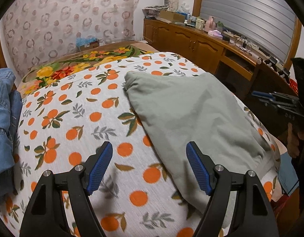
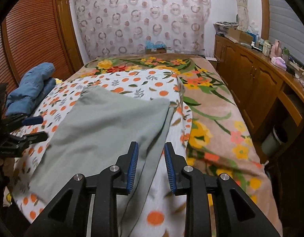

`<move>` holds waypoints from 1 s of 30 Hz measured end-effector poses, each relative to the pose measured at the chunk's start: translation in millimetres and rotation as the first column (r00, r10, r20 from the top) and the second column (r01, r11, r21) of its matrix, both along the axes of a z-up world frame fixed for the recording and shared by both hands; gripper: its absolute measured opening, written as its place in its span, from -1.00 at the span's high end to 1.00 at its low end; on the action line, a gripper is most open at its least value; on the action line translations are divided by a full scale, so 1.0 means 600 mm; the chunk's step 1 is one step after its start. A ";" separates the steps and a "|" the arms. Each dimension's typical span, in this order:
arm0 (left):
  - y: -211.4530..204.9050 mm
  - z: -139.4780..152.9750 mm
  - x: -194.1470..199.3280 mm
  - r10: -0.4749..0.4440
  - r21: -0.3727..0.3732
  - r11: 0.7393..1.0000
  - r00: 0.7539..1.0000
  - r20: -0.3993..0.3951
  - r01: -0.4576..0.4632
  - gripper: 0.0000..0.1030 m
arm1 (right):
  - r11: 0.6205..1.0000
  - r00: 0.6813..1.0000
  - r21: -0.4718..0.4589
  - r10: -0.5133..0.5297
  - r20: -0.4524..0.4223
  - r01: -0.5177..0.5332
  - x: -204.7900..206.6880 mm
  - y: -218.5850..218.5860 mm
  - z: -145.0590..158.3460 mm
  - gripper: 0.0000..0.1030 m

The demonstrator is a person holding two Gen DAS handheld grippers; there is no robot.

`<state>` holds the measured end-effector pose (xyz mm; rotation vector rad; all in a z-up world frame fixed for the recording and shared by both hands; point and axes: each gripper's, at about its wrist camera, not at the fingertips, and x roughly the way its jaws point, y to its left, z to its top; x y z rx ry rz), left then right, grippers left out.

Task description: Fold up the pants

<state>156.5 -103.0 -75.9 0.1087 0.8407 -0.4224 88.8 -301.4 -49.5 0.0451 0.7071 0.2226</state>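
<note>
Grey-green pants lie folded on the orange-print sheet of the bed; they also show in the right wrist view. My left gripper is open above the sheet, its right finger over the pants' near left edge. My right gripper is open and empty, its fingers on either side of the pants' right edge strip near the bed's front. The right gripper shows at the far right in the left wrist view, and the left gripper at the left in the right wrist view.
Blue denim clothes are piled at the bed's left side. A floral blanket covers the bed's right and far part. A wooden cabinet with clutter on top runs along the right. A louvred wooden door stands at the left.
</note>
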 end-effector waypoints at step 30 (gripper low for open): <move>-0.045 -0.032 -0.115 -0.066 0.028 0.997 0.997 -0.042 0.068 -0.51 | 0.997 0.997 0.024 0.077 -0.032 -0.076 -0.140 0.019 -0.024 0.79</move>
